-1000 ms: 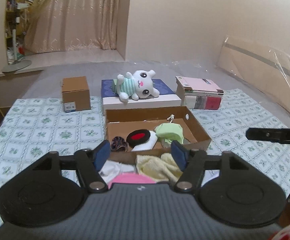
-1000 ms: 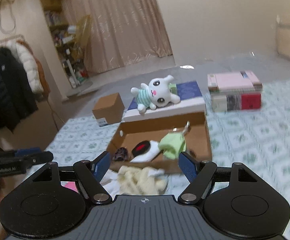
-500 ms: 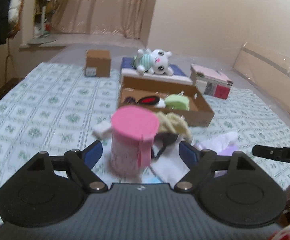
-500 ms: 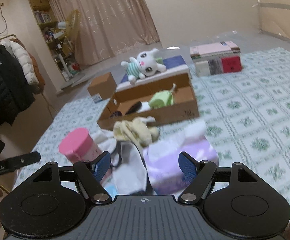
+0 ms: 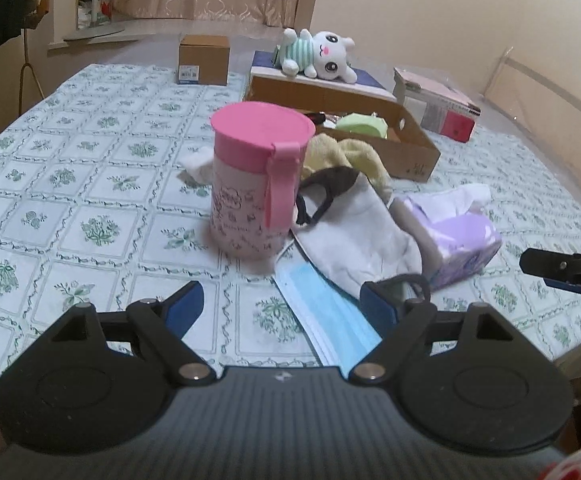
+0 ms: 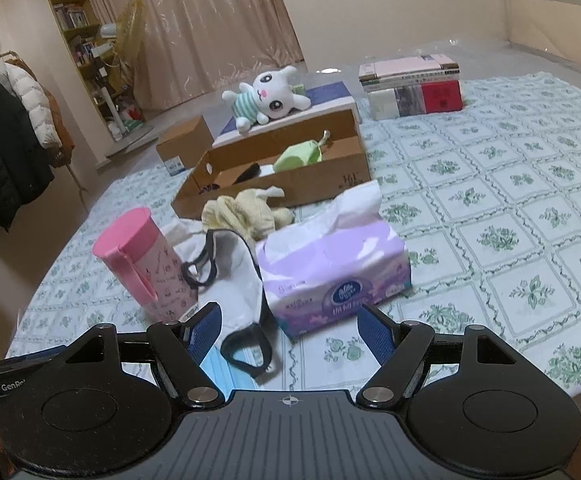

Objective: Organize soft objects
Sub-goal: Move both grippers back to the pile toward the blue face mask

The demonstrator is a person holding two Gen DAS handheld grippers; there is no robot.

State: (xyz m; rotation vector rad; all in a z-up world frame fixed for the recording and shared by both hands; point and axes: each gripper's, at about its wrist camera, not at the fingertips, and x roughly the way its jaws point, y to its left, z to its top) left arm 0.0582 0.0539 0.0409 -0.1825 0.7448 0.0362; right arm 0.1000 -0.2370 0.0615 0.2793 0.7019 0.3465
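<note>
Soft things lie in a heap near the table's front edge: a white mask with black straps (image 5: pixel 362 236) (image 6: pixel 238 276), a blue surgical mask (image 5: pixel 326 320), a yellow cloth (image 5: pixel 350 156) (image 6: pixel 246 212) and a purple tissue pack (image 5: pixel 458 236) (image 6: pixel 334 276). Behind them an open cardboard box (image 5: pixel 414 152) (image 6: pixel 282 192) holds a green soft item (image 5: pixel 360 124) (image 6: pixel 298 154) and dark things. My left gripper (image 5: pixel 280 300) is open just above the blue mask, gripping nothing. My right gripper (image 6: pixel 290 320) is open in front of the tissue pack, gripping nothing.
A pink lidded cup (image 5: pixel 258 184) (image 6: pixel 146 260) stands left of the heap. A plush rabbit (image 5: pixel 322 54) (image 6: pixel 266 96) lies on a blue-topped box behind the open box. A small carton (image 5: pixel 204 60) and stacked books (image 6: pixel 410 88) stand further back. Coats hang at left.
Both grippers have come down and back toward the near table edge, so the cup, masks and tissue pack now fill the views. The left jaws have spread wider.
</note>
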